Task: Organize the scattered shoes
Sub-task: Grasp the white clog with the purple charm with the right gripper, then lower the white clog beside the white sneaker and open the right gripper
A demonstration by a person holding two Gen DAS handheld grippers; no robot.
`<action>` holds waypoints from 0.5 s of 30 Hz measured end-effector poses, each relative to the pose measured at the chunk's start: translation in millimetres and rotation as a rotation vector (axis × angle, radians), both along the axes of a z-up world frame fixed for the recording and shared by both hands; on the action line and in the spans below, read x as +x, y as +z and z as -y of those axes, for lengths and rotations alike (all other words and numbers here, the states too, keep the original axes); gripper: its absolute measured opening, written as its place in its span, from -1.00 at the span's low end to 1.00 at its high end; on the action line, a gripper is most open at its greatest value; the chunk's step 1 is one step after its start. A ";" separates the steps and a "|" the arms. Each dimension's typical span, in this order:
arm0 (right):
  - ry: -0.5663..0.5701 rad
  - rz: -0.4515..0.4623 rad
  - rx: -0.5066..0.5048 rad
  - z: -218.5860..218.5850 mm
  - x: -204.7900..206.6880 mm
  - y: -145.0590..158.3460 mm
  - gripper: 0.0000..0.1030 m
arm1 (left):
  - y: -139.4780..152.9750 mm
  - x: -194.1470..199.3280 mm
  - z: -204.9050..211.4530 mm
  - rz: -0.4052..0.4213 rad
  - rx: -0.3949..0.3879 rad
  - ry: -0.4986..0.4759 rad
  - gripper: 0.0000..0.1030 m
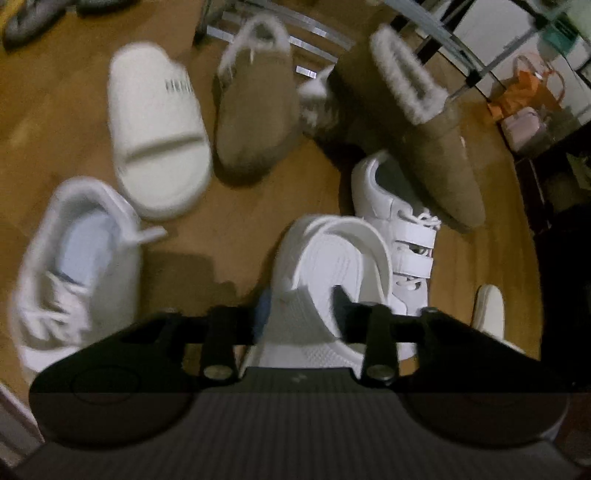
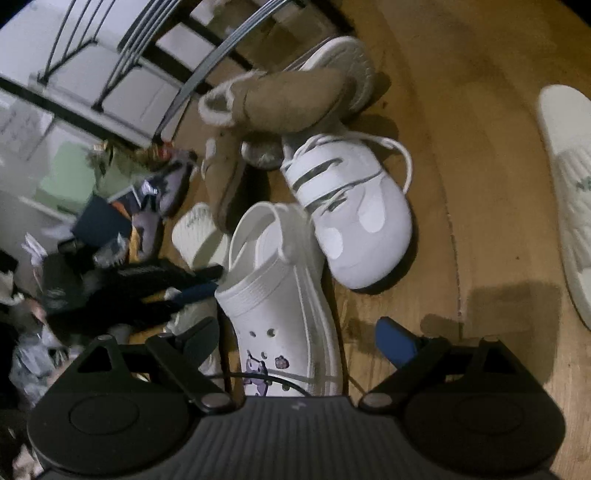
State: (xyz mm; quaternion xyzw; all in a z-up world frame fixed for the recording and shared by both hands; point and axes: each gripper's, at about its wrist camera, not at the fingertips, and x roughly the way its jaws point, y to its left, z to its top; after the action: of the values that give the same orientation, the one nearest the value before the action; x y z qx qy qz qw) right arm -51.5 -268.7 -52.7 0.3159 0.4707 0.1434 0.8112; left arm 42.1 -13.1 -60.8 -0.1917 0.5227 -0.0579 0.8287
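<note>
A white clog (image 1: pixel 317 258) with purple charms on its toe (image 2: pixel 280 321) lies tilted on the wooden floor. My left gripper (image 1: pixel 303 304) is shut on its collar: the blue pad presses the outer wall and the other finger reaches inside the opening. In the right wrist view the left gripper (image 2: pixel 208 282) comes in from the left onto the clog's rim. My right gripper (image 2: pixel 297 341) stands wide open over the clog's toe, its blue pad (image 2: pixel 395 343) clear of the sole. A white strap sneaker (image 1: pixel 399 229) (image 2: pixel 354 206) sits just beyond the clog.
Two tan fur-lined boots (image 1: pixel 255 110) (image 1: pixel 424 129), a white slide (image 1: pixel 159 129) and a white lace sneaker (image 1: pixel 77 266) lie around. A cream slide (image 2: pixel 569 192) lies far right. The metal shoe rack (image 1: pixel 277 33) (image 2: pixel 166 55) stands behind. Bags and clutter (image 2: pixel 110 206) crowd the left.
</note>
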 end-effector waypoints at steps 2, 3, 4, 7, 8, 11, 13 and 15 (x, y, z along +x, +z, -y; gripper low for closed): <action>0.041 -0.012 -0.032 -13.5 13.1 3.3 0.80 | 12.3 -8.2 -2.2 0.007 0.057 -0.021 0.58; 0.067 -0.022 -0.055 -22.1 22.0 6.6 0.81 | 17.7 -12.3 -4.8 0.005 0.083 -0.034 0.69; 0.085 -0.031 -0.076 -28.8 28.8 9.3 0.81 | 20.1 -14.3 -7.3 -0.003 0.098 -0.042 0.75; 0.164 -0.054 -0.192 -56.3 48.6 21.4 0.81 | 28.8 -26.1 -23.6 -0.013 0.131 -0.019 0.76; 0.199 -0.050 -0.235 -66.9 51.9 23.9 0.81 | 31.1 -29.3 -29.5 -0.014 0.136 0.001 0.76; 0.265 -0.026 -0.310 -96.6 53.8 18.5 0.81 | 34.6 -32.2 -36.6 0.008 0.153 0.030 0.81; 0.287 -0.023 -0.318 -112.8 53.0 8.6 0.81 | 35.1 -33.2 -34.6 0.015 0.179 0.015 0.81; 0.303 -0.022 -0.325 -126.1 52.9 0.4 0.81 | 35.6 -36.3 -29.1 0.022 0.213 -0.019 0.81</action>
State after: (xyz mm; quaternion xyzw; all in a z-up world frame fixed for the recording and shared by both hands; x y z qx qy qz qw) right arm 1.4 -142.6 -52.3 0.1082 0.5386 0.1825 0.8154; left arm 5.8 16.0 -25.2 -0.0968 0.5186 -0.0119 0.8495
